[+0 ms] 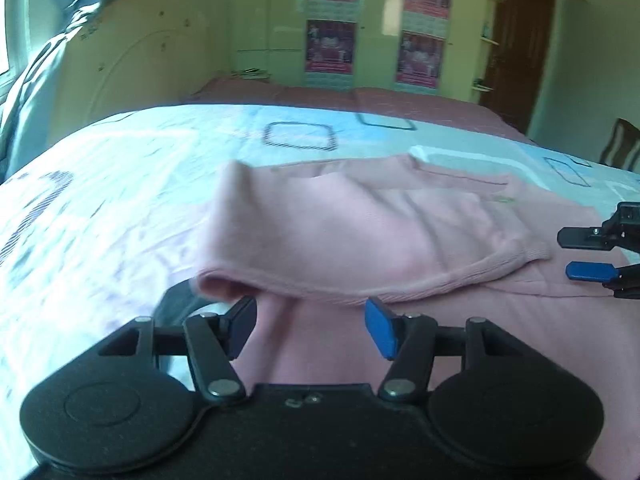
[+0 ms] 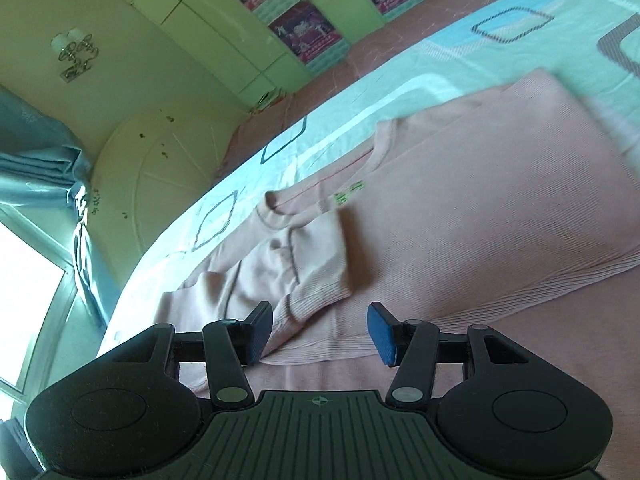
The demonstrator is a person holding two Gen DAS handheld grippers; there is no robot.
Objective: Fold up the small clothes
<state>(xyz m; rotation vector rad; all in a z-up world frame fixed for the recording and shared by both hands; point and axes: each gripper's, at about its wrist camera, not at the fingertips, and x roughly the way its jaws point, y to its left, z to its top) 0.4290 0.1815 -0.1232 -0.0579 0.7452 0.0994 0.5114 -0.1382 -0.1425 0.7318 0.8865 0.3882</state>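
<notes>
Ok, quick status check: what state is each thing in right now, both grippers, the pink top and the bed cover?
left gripper: open, empty, just short of the folded sleeve's cuff.
right gripper: open, empty, over the top's hem area.
pink top: spread on the bed, partly folded.
sleeve: folded inward across the body, cuff edge free.
bed cover: spread under the top, lightly wrinkled.
</notes>
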